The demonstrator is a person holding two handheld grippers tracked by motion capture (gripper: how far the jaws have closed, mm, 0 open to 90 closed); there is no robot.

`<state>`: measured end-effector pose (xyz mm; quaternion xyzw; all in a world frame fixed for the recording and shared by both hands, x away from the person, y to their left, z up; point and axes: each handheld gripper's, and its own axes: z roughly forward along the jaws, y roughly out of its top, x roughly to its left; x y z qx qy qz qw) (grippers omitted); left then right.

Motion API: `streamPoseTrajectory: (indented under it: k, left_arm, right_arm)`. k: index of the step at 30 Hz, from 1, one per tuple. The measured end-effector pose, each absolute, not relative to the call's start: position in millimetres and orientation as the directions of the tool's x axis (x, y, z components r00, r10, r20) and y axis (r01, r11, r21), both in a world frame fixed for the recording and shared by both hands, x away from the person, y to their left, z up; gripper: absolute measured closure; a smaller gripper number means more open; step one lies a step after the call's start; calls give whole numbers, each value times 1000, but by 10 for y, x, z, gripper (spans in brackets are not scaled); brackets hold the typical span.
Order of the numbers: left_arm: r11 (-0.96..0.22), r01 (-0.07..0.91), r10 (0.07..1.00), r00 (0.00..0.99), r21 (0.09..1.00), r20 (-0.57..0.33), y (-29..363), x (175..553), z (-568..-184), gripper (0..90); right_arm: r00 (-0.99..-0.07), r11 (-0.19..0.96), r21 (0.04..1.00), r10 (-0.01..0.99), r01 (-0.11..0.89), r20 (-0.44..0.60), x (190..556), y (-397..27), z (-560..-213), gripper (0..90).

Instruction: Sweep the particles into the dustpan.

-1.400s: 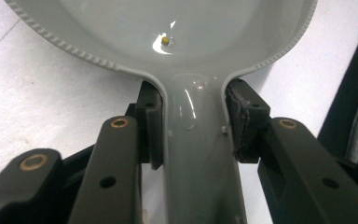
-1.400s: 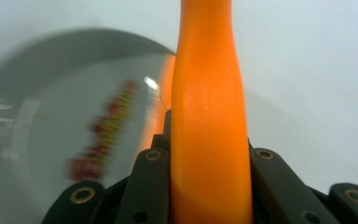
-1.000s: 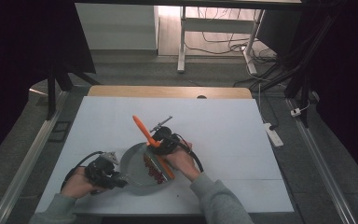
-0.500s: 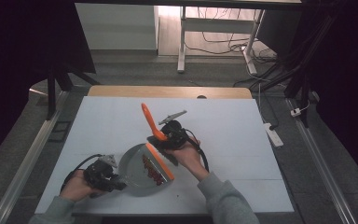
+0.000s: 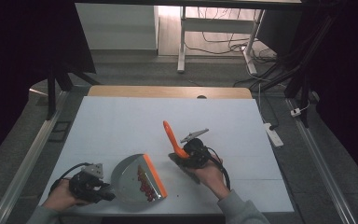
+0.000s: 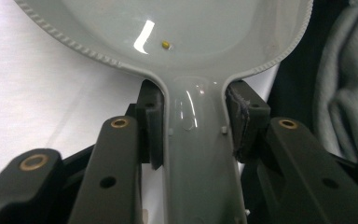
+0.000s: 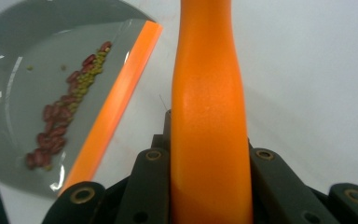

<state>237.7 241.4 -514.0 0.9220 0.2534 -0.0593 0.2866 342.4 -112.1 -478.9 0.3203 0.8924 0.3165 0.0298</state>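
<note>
— How many things on the table?
— One grey dustpan (image 5: 129, 183) at seven o'clock, one orange brush (image 5: 173, 140) at centre.
— Beans?
— One row of beans (image 7: 67, 110), uncountable. Two grippers.

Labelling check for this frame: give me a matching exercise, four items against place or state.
Column 1:
1 dustpan
2 brush handle
3 beans
4 dustpan lip

Column 2:
A orange strip along the pan's front edge
B grey, its handle clamped in the left gripper
C in a line inside the pan by the lip
D orange, clamped in the right gripper

Pairs: 1-B, 2-D, 3-C, 4-A
</note>
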Motion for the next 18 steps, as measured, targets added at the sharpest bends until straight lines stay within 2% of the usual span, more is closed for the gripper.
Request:
streamPoseTrajectory:
  k: [9,18]
  left_arm:
    - [-730,491,429,871,476,-240,2232,2307,-5089,618]
    - [-737,493,432,870,462,-238,2088,2283,-5093,618]
  right_arm:
    - [-792,607,560,590,564,158,3208,-1062,-4894,774]
    - [-828,648,552,539,526,156,3042,-695,-4949,775]
